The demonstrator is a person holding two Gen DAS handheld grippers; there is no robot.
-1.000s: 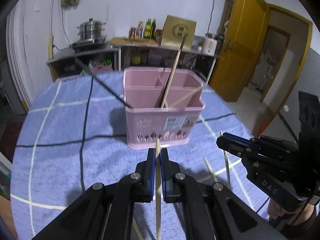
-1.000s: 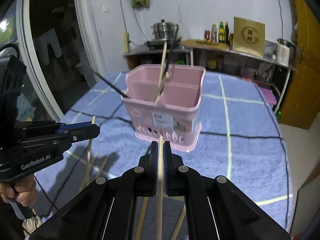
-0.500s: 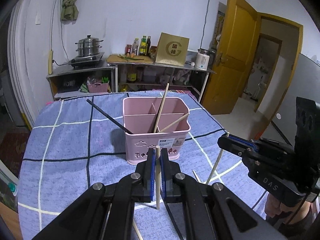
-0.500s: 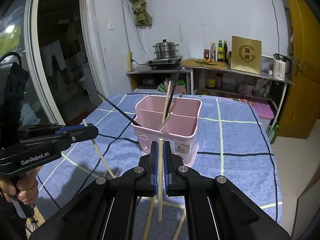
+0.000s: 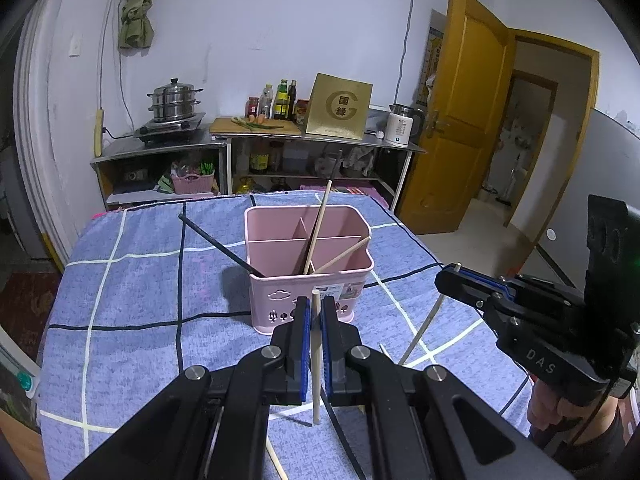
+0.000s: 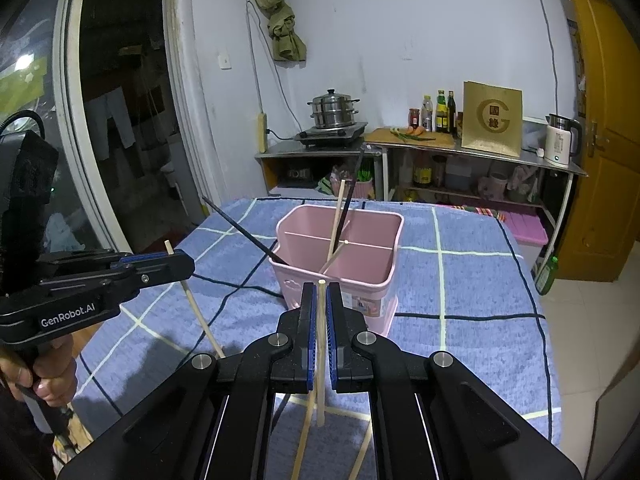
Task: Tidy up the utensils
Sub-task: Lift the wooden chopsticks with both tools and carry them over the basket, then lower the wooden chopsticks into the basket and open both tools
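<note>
A pink utensil holder (image 5: 308,280) with dividers stands on the blue checked tablecloth; it also shows in the right wrist view (image 6: 340,264). It holds wooden chopsticks (image 5: 318,228) and a black chopstick (image 5: 220,244). My left gripper (image 5: 315,312) is shut on a wooden chopstick (image 5: 316,360), held upright just in front of the holder. My right gripper (image 6: 321,300) is shut on another wooden chopstick (image 6: 321,356), also upright in front of the holder. Each gripper shows in the other's view: the right (image 5: 448,280), the left (image 6: 176,260).
Loose wooden chopsticks (image 6: 304,440) lie on the tablecloth (image 5: 132,320) near the front edge. A black cable (image 6: 236,292) runs across the cloth. Metal shelves with a steamer pot (image 5: 174,100), bottles and a kettle stand behind. A yellow door (image 5: 460,120) is at right.
Both grippers have lifted and pulled back from the holder with their chopsticks; the holder now looks smaller and lower in both views.
</note>
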